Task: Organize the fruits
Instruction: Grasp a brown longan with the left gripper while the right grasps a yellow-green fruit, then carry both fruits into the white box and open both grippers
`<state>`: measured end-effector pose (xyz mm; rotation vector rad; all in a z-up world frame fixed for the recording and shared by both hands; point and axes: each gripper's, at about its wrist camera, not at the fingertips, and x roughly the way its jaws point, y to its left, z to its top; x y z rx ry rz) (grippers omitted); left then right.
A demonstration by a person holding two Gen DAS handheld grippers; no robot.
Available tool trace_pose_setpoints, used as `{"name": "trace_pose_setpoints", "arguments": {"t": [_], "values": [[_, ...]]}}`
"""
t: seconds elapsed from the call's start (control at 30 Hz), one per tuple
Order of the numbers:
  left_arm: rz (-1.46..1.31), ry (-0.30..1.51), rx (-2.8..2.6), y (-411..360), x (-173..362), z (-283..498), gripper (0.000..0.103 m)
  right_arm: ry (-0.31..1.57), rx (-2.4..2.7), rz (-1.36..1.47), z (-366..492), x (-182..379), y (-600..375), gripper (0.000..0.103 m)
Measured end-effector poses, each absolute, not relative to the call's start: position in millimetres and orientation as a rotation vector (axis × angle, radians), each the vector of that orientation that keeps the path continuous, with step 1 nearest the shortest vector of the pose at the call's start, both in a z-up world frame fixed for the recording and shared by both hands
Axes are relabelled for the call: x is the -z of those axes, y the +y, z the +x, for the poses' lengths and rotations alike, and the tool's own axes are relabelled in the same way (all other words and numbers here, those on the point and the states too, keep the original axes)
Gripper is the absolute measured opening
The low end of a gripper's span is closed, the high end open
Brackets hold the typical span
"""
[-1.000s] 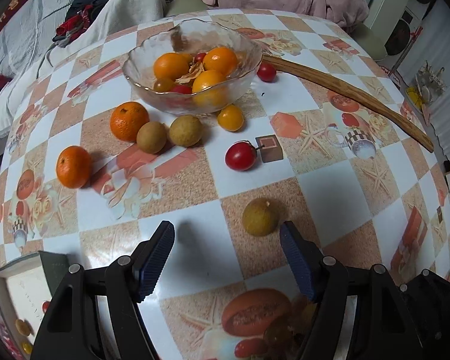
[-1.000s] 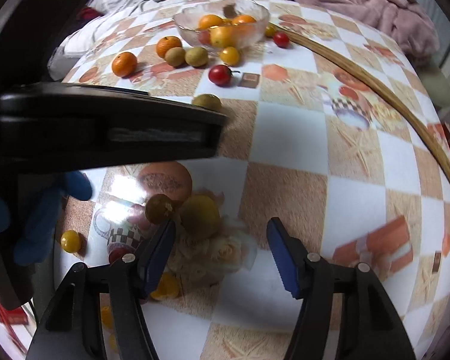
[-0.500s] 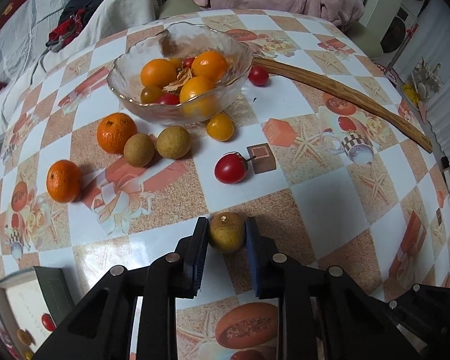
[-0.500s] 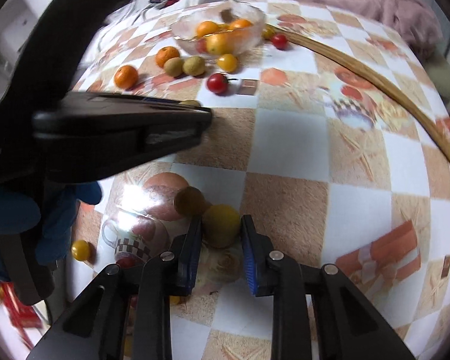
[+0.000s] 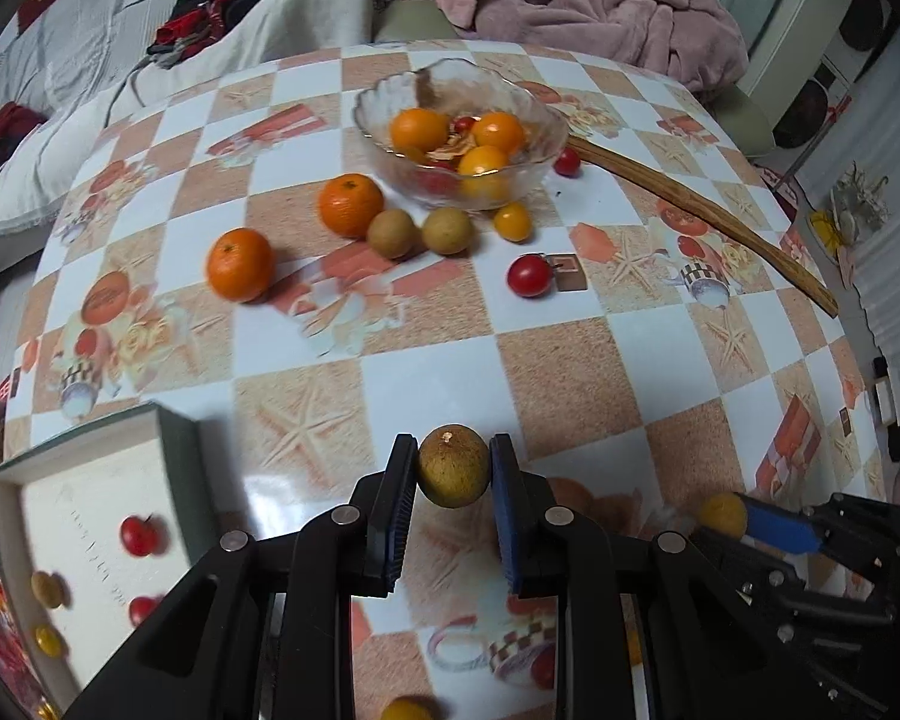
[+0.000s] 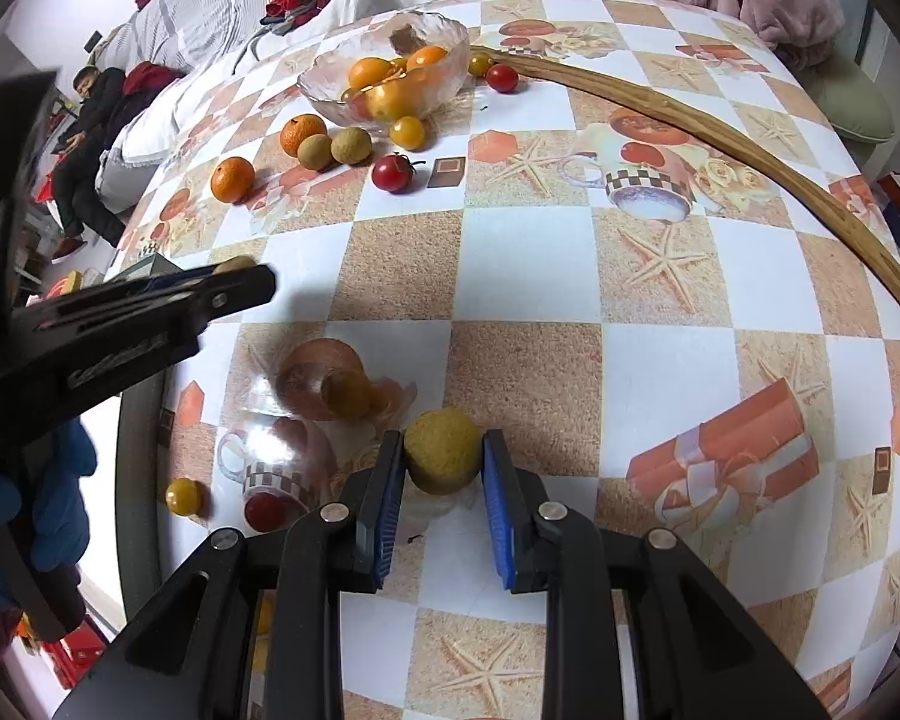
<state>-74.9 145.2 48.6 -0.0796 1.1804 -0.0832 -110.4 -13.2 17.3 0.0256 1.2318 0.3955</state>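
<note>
My left gripper (image 5: 453, 477) is shut on a brown-green round fruit (image 5: 453, 474) and holds it above the checked table. My right gripper (image 6: 443, 462) is shut on a yellow-green round fruit (image 6: 443, 459), also lifted; it shows at the right of the left wrist view (image 5: 723, 514). A glass bowl (image 5: 384, 111) with oranges and small tomatoes stands at the far side. Two oranges (image 5: 240, 264), two brown fruits (image 5: 447, 230), a yellow tomato (image 5: 512, 221) and a red tomato (image 5: 529, 275) lie in front of it.
A shallow box (image 5: 174, 438) with small tomatoes sits at the near left corner. A long wooden stick (image 5: 702, 207) lies across the far right. A brown fruit (image 6: 346, 393), a yellow tomato (image 6: 183, 495) and a red tomato (image 6: 265, 511) lie near the right gripper.
Both grippers, open a second ago, closed on their fruits half a second ago. Now both have lifted and drawn back with the fruit held.
</note>
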Motion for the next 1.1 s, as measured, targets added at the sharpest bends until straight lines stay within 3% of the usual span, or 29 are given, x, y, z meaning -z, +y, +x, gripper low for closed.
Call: {"name": "trace_pose_setpoints", "arguments": {"t": [0.5, 1.1], "values": [[-0.146, 1.156, -0.028, 216, -68, -134, 0.026, 1.209, -0.478, -0.019, -124, -41, 43, 0.028], [-0.221, 1.177, -0.232, 316, -55, -220, 0.026, 1.201, -0.678, -0.145, -153, -50, 168, 0.028]]}}
